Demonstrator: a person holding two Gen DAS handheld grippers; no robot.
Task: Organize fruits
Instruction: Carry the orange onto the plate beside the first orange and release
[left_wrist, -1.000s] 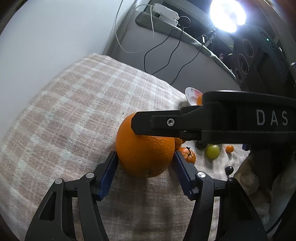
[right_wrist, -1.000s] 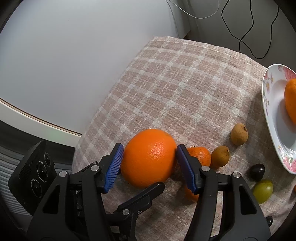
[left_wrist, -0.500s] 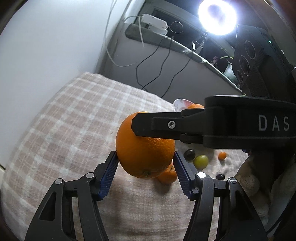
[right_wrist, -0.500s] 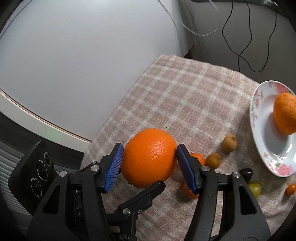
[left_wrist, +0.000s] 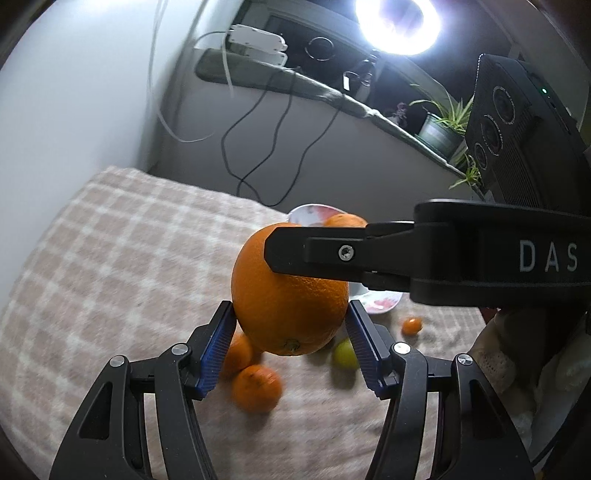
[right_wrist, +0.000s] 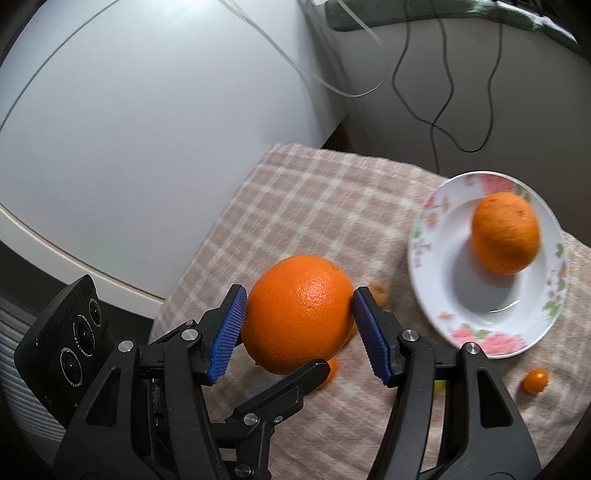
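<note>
Both grippers are shut on one big orange (left_wrist: 288, 306), held in the air above the checked cloth. My left gripper (left_wrist: 290, 343) clamps its lower sides; the right gripper's black finger (left_wrist: 332, 254) crosses its top. In the right wrist view the orange (right_wrist: 299, 314) sits between the right gripper's (right_wrist: 299, 332) blue pads, with a left finger (right_wrist: 280, 387) under it. A flowered white plate (right_wrist: 436, 295) to the right holds another orange (right_wrist: 504, 232).
Small fruits lie on the cloth: two mandarins (left_wrist: 255, 387), a green grape (left_wrist: 343, 352), a tiny orange fruit (right_wrist: 535, 380), a brown fruit (right_wrist: 380, 291). A white board (right_wrist: 147, 147) stands left. Cables (left_wrist: 266, 129), a lamp (left_wrist: 397, 22) and plants are behind.
Both grippers have lifted the big orange off the cloth and carried it higher and toward the plate. The small fruits stay on the cloth below.
</note>
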